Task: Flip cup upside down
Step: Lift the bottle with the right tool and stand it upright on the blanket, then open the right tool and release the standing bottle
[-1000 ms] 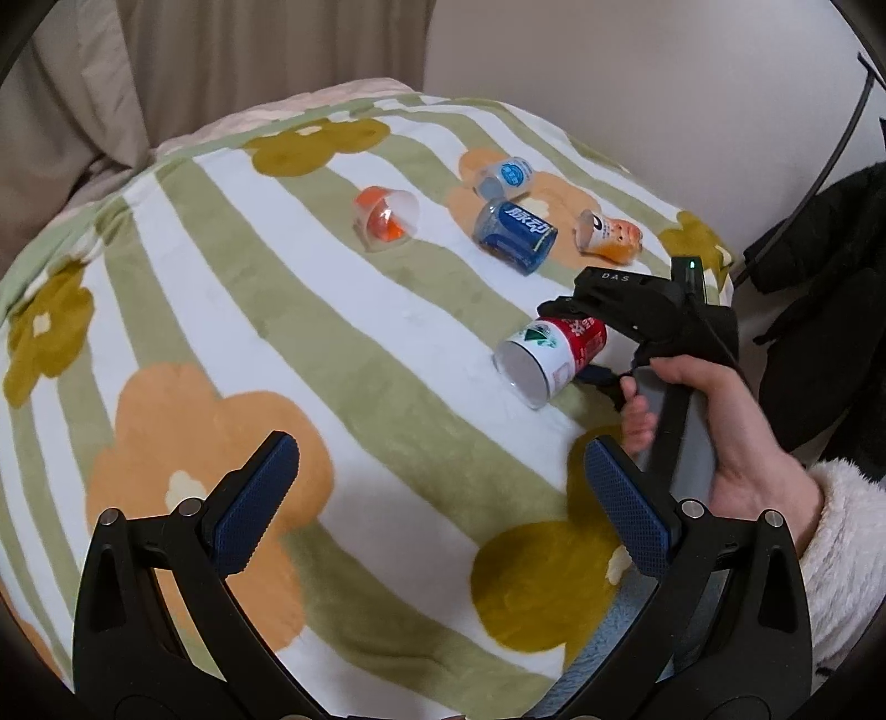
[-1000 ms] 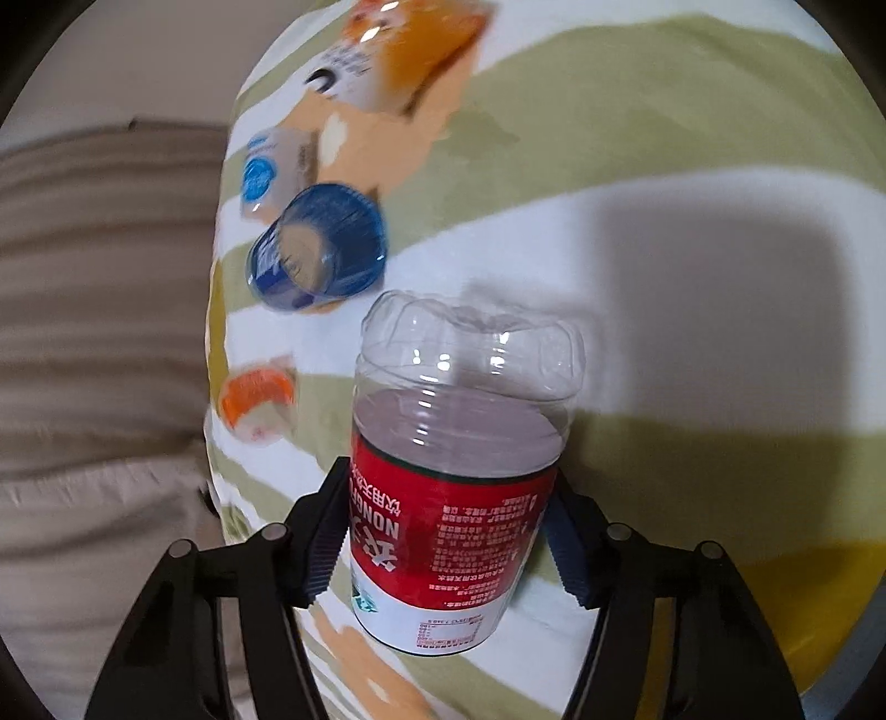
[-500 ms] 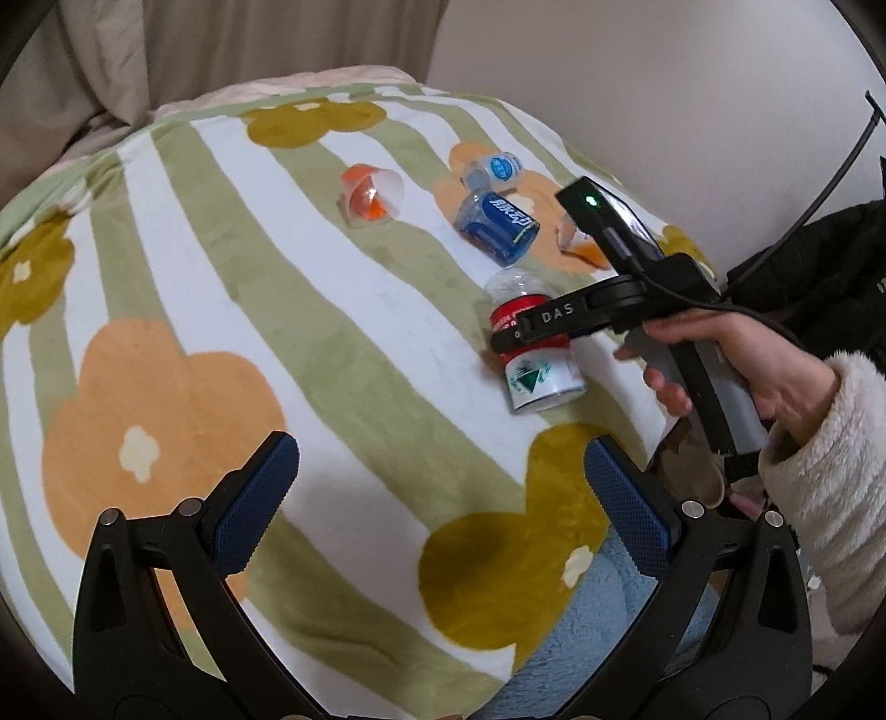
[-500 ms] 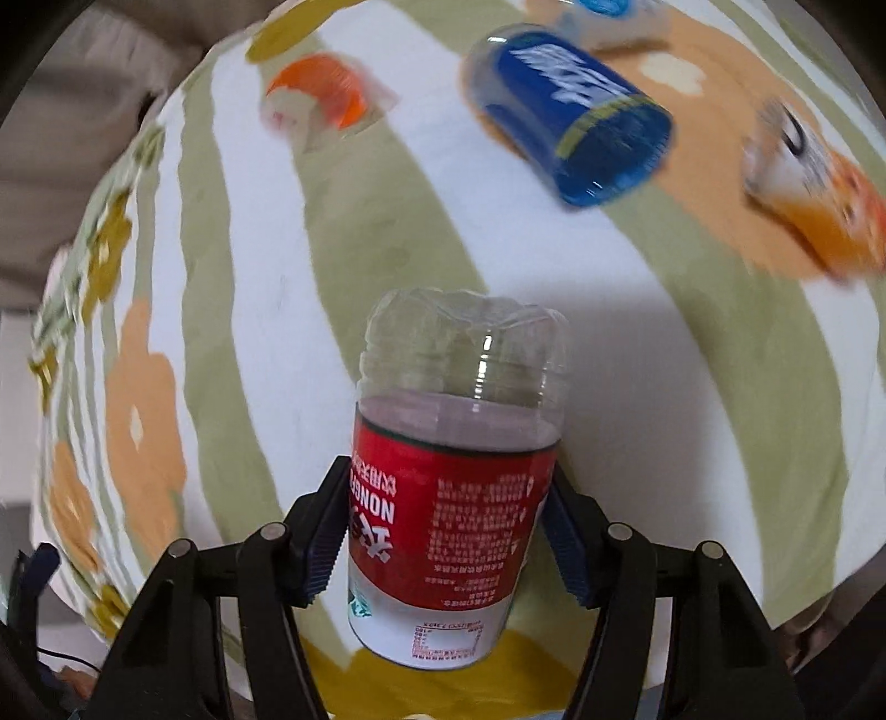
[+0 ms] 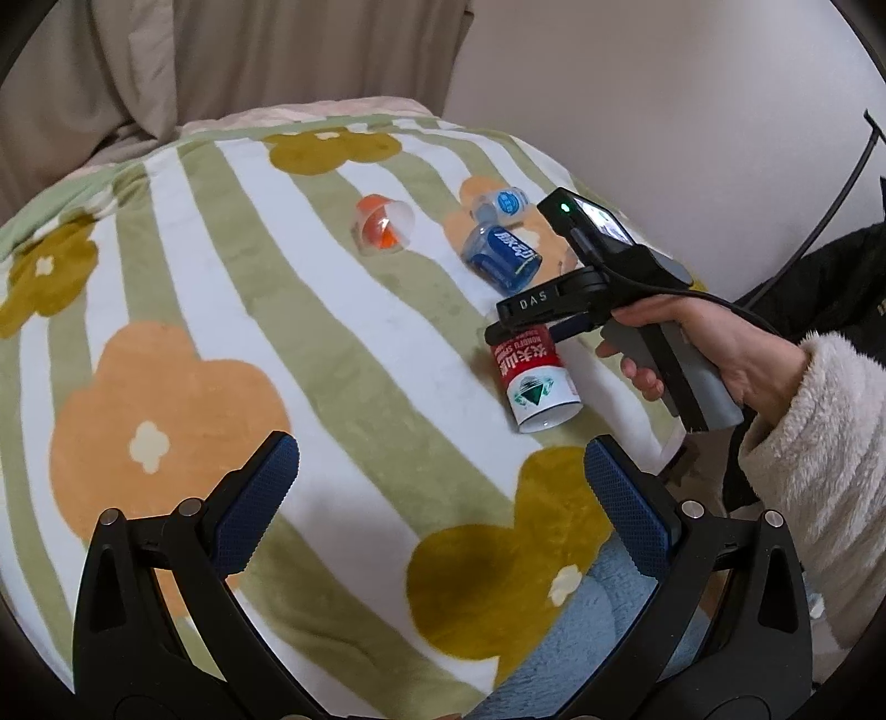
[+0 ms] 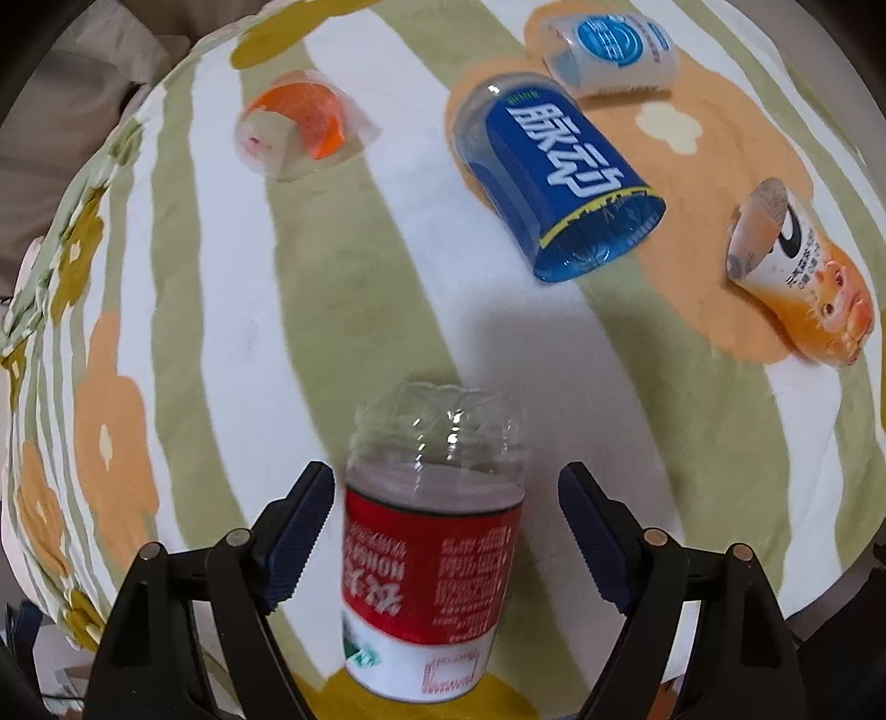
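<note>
The red-and-white cup (image 6: 429, 559), cut from a clear bottle, stands rim down on the flowered blanket (image 6: 232, 266), its closed clear end up. My right gripper (image 6: 446, 531) is open around it, with a gap between each finger and the cup. In the left wrist view the cup (image 5: 534, 379) sits under the right gripper (image 5: 526, 327), held in a hand. My left gripper (image 5: 440, 498) is open and empty, near the blanket's front edge.
Other cut-bottle cups lie on their sides further back: a blue one (image 6: 559, 177), a white-and-blue one (image 6: 609, 47), an orange one (image 6: 803, 277) and a clear one with an orange band (image 6: 296, 124). A wall and a dark jacket (image 5: 819, 288) stand at the right.
The right gripper turned the cup from lying sideways to rim down, set it on the blanket, and has opened and let it go. The left gripper stayed open.
</note>
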### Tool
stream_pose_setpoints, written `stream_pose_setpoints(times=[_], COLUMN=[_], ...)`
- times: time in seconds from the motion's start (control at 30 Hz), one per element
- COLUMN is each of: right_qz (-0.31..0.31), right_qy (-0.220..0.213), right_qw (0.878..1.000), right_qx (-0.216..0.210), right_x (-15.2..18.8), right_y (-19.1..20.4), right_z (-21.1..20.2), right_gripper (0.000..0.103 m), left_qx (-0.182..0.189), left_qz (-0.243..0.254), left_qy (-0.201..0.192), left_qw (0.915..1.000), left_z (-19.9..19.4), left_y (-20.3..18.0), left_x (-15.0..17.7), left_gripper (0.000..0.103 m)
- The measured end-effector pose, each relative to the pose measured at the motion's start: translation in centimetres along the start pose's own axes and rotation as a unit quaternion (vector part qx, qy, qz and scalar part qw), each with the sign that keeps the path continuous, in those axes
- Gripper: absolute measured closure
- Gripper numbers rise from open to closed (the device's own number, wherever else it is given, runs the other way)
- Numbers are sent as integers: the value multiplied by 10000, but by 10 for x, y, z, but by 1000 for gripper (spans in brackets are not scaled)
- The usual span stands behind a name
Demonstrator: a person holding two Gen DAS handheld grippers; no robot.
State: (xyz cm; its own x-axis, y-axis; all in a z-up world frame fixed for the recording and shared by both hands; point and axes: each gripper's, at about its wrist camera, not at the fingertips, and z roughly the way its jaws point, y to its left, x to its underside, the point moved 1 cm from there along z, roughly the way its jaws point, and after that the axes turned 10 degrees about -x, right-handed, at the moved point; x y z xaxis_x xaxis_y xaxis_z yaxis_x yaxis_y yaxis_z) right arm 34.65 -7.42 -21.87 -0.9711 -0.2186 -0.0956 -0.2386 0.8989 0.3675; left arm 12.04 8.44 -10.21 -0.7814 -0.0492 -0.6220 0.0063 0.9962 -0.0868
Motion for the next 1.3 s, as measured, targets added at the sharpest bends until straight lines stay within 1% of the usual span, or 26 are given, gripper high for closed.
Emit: stream_pose_setpoints(times=[0.03, 0.07, 0.13, 0.2, 0.27, 0.33, 0.4, 0.43, 0.47, 0.53, 0.6, 0.67, 0.77, 0.83, 0.93, 1.03, 1.17, 1.23, 1.3], right_qz=[44, 67, 98, 91, -70, -406, -931, -1203, -1412, -1834, -2047, -2122, -2135, -2237, -2507, -2660, -2519, -2446, -2345], right_qy=[14, 42, -21, -122, -485, -1130, -2020, -2466, -2815, -3563, -4031, -4343, -4527, -4503, -4312, -4161, -4060, -3993, -3869], right_qw=[10000, 9999, 9998, 9996, 9981, 9908, 9708, 9570, 9447, 9131, 8900, 8739, 8640, 8630, 8660, 8692, 8781, 8828, 8905], right_qx=[-53, -100, -143, -227, -366, -628, -902, -944, -918, -749, -589, -527, -536, -498, -353, -254, -272, -364, -482], right_x=[-1, -2, -3, -2, 5, 18, 44, 60, 73, 101, 119, 130, 139, 145, 158, 170, 176, 177, 175], right_y=[-4, -6, -8, -8, -10, -7, -3, -2, 0, -1, -2, -9, -13, -8, 0, 3, -2, -4, -6], right_z=[2, 4, 6, 5, -10, -30, -49, -55, -58, -55, -49, -39, -34, -39, -46, -48, -52, -53, -52], right_gripper=[23, 27, 43, 43, 43, 43, 43, 43, 43, 43, 43, 43, 43, 43, 43, 43, 43, 43, 43], left_qx=[-9, -11, 14, -2, -104, -210, -211, -196, -168, -78, -7, -81, -235, -313, -343, -269, -207, -211, -231], left_qz=[15, 2, -30, -44, -15, -50, -187, -310, -409, -640, -786, -803, -691, -590, -531, -494, -367, -341, -314], left_qy=[5, 7, 3, -24, -56, -144, -235, -302, -346, -404, -457, -511, -653, -797, -962, -970, -914, -946, -992], left_qw=[10000, 10000, 10000, 10000, 9999, 9997, 9993, 9989, 9984, 9971, 9959, 9954, 9952, 9946, 9934, 9937, 9949, 9947, 9943], left_z=[0, 0, 0, -2, -4, -8, -9, -9, -8, -4, 2, 6, 7, 4, 2, 3, 2, -1, -5], left_y=[-1, -1, -2, -2, -1, 0, 2, 3, 4, 6, 6, 5, -1, -6, -11, -14, -21, -23, -25], left_x=[1, 0, 1, 0, 2, 8, 17, 21, 25, 31, 36, 37, 36, 33, 29, 28, 29, 29, 28], left_gripper=[1, 1, 1, 1, 1, 1, 1, 1, 1, 1, 1, 1, 1, 1, 1, 1, 1, 1, 1])
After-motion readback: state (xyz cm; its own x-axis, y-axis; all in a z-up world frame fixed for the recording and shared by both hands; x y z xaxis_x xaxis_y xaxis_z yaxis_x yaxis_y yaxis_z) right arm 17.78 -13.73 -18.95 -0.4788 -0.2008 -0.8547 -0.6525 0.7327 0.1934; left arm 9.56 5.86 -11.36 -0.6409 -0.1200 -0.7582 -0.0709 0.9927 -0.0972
